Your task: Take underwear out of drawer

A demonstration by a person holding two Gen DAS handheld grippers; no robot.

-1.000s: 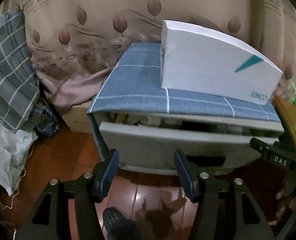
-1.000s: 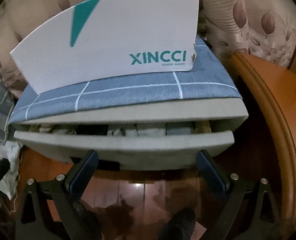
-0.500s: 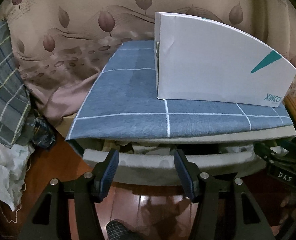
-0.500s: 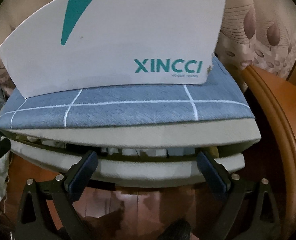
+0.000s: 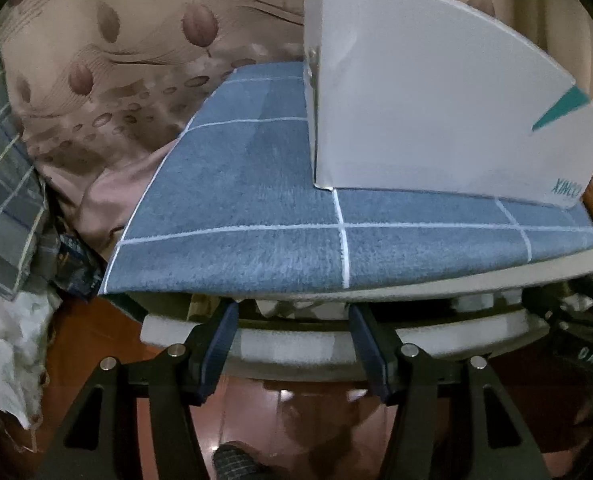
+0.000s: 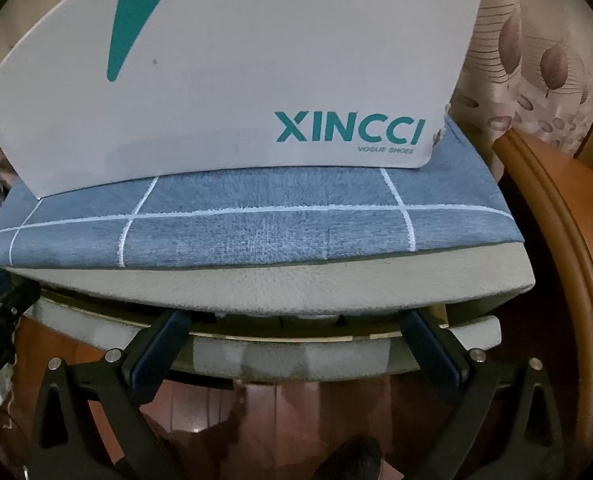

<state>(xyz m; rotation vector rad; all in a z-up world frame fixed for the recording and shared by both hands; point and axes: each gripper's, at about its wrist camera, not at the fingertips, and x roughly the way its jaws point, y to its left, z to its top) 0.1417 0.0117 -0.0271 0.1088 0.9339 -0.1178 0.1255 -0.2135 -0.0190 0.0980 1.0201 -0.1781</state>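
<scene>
Reaching into the narrow slot of the part-open drawer (image 6: 336, 354), the right gripper (image 6: 296, 344) could be caught on the cabinet top (image 6: 256, 288) just above it, its fingers having just been spread wide with nothing between them. The left gripper (image 5: 292, 340) is likewise held apart and empty at the drawer's front edge. Pale folded underwear (image 5: 304, 309) is glimpsed inside, just behind that edge.

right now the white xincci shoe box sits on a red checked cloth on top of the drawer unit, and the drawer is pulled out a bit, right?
Not quite: the cloth is blue with white lines, not red, as the right wrist view shows. The rest holds: the shoe box sits on it, and the drawer is pulled out a bit.
</scene>
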